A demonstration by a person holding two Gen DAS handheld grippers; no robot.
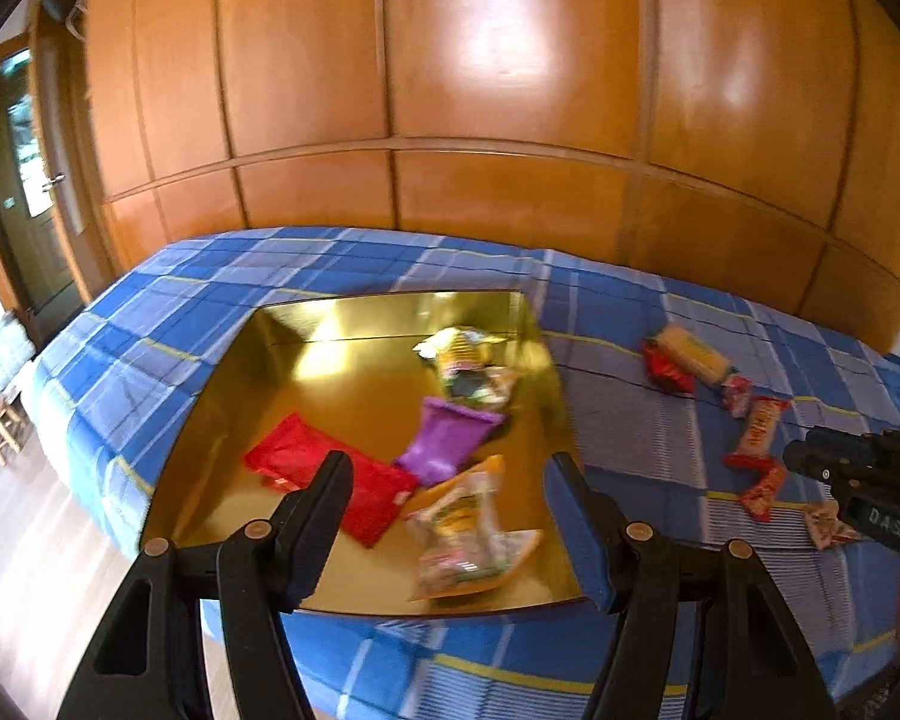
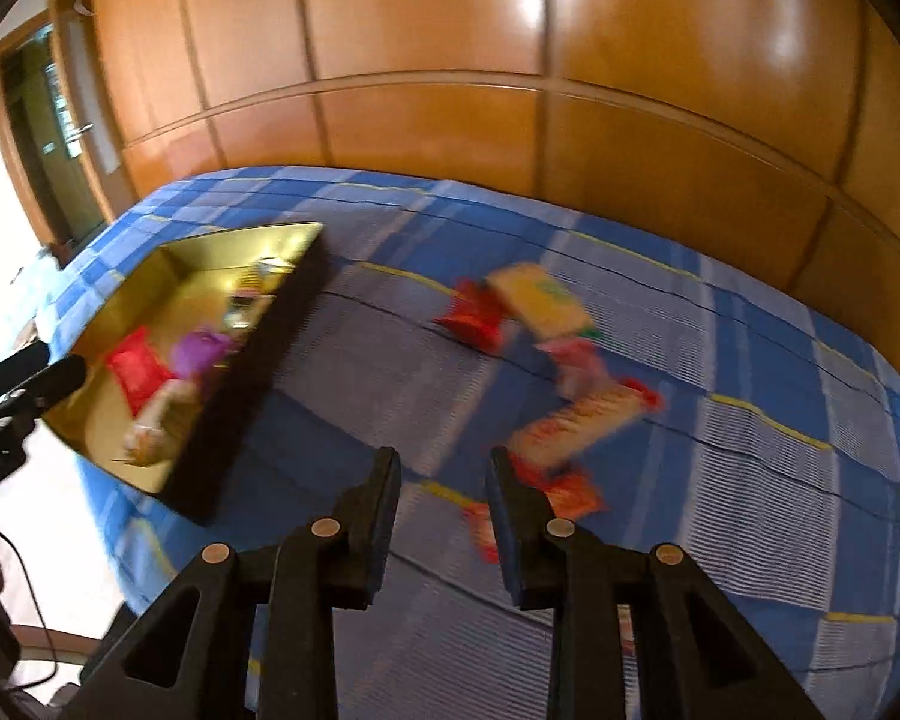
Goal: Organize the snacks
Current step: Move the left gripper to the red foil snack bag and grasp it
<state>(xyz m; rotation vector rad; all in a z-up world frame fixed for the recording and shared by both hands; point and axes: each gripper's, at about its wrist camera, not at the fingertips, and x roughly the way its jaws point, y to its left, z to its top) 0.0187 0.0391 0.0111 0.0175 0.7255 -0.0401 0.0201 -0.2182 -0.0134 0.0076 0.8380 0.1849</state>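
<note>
Both tools hang empty, right tool [image 2: 444,474] half-parted, left tool [image 1: 450,480] wider; it should straddle one red packet [image 2: 570,495] squarely.

A blue, white and yellow plaid bedcover [image 1: 630,450] carries a shiny gold tray [image 1: 282,360] holding a red packet [image 1: 306,456] and a purple packet [image 1: 444,438]; red and yellow-orange wrappers [image 2: 546,300] lie beside it, before orange-brown wooden panels [image 1: 450,90]

Tray [image 1: 258,360] on bed [image 1: 630,438], several packets [image 1: 444,444] inside; loose packets [image 1: 690,354] probably right, apart.
</note>
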